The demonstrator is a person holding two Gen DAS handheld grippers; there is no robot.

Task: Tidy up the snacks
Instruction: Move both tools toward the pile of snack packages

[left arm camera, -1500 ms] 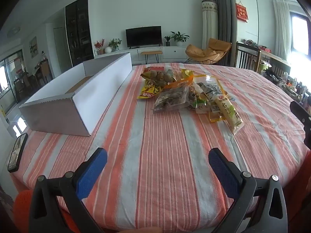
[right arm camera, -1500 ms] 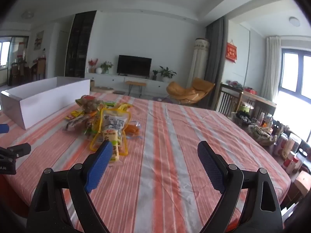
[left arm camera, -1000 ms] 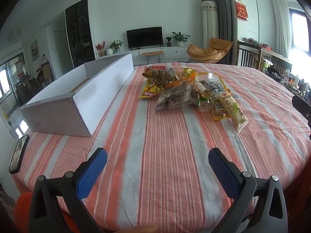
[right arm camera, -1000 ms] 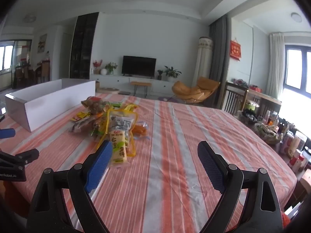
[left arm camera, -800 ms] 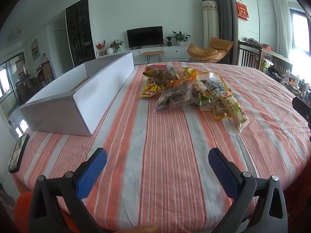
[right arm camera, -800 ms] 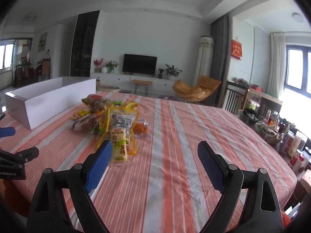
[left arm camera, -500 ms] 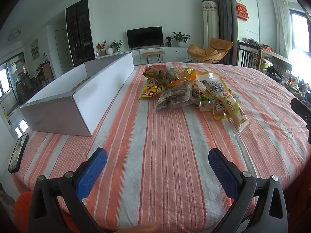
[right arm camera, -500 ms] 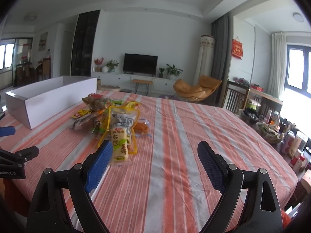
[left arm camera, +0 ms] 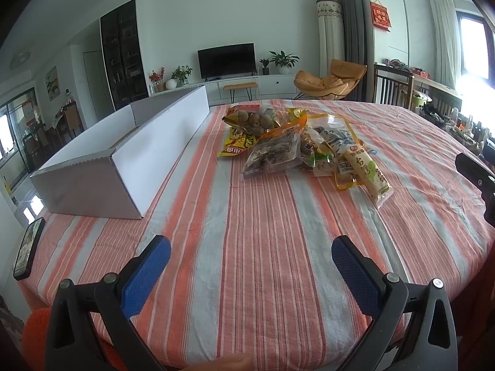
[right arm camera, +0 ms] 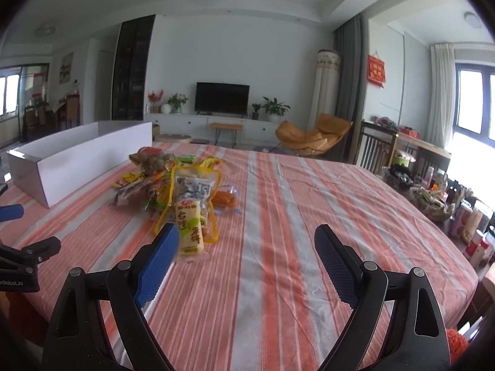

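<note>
A pile of snack packets (left arm camera: pixel 297 145) (right arm camera: pixel 176 185) lies on the striped tablecloth. A clear bag of brown snacks (left arm camera: pixel 273 151) fronts it, and a long pale stick packet (left arm camera: pixel 365 171) (right arm camera: pixel 188 228) juts out nearest me. Left of the pile stands a long white open box (left arm camera: pixel 123 154) (right arm camera: pixel 77 157). My left gripper (left arm camera: pixel 250 253) hovers open over the near table edge, well short of the pile, nothing between its blue pads. My right gripper (right arm camera: pixel 247 238) is open too, empty, with its left pad just in front of the stick packet.
A dark phone (left arm camera: pixel 27 252) lies at the table's left edge. The round table (right arm camera: pixel 309 216) drops away on the right, where a side shelf holds bottles and jars (right arm camera: pixel 464 213). A tip of the other gripper (left arm camera: pixel 476 176) shows at the right.
The right view has crept slightly closer to the snack pile, which sits a little more to the right in it. The left view is unchanged.
</note>
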